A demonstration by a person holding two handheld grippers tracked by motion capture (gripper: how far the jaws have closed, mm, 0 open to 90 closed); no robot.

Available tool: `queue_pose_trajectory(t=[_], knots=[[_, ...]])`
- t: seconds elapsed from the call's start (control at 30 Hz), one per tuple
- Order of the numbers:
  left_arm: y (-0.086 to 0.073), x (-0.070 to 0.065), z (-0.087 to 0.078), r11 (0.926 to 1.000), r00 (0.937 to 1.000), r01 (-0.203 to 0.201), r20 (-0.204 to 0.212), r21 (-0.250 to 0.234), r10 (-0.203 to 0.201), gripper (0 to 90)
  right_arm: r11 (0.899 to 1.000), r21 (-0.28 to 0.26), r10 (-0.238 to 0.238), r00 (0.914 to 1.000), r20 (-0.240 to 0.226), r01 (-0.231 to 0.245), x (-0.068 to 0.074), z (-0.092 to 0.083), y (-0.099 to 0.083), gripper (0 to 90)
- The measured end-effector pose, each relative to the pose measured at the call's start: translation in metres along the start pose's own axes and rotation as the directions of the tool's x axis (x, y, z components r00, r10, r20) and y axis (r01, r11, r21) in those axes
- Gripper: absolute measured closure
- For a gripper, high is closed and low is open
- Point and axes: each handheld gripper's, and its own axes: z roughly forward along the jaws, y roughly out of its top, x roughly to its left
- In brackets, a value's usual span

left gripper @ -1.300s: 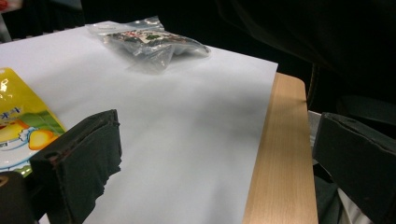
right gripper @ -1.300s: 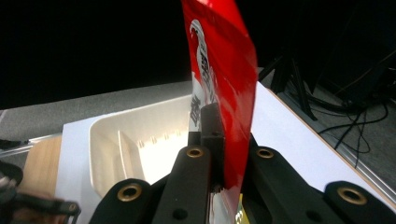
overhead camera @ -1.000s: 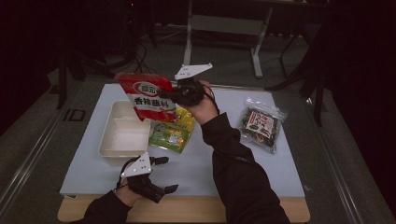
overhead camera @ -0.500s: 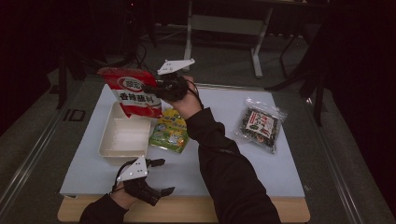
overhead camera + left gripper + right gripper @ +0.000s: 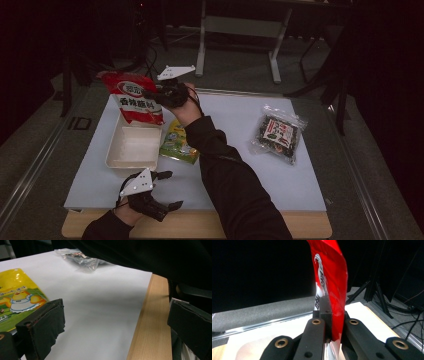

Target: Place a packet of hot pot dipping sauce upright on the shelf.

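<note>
The counter (image 5: pixel 300 182), spread with a white sheet, carries everything. At its left a white tray (image 5: pixel 131 149) sits empty. Above the tray's far end hangs the red snack bag (image 5: pixel 134 97), pinched edge-on in the closed jaws of the right gripper (image 5: pixel 159 95). A yellow-green packet (image 5: pixel 179 143) lies flat just beside the tray, a clear packet of dark snacks (image 5: pixel 277 133) well apart at the right. The left gripper (image 5: pixel 167 190) rests at the near edge, jaws spread wide and empty.
</note>
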Motion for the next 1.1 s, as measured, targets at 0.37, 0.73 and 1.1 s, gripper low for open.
queue_pose_trajectory(t=[0.37,0.73,1.1], knots=[[-0.001,-0.001,-0.003,1.0000,1.0000,0.006,0.000,-0.006,-0.006,1.9,0.999,0.037,0.009,0.9999,0.008,-0.009,-0.013,0.029,-0.012,90.0],[-0.003,0.000,-0.005,0.9999,0.9999,0.015,-0.003,-0.008,-0.015,2.0,0.998,0.056,0.013,0.9997,0.021,-0.014,-0.022,0.045,-0.028,90.0],[-0.003,0.000,-0.006,0.9998,0.9999,0.016,-0.001,-0.009,-0.016,2.0,0.997,0.054,0.047,0.9989,-0.003,-0.047,-0.027,0.056,-0.042,90.0]])
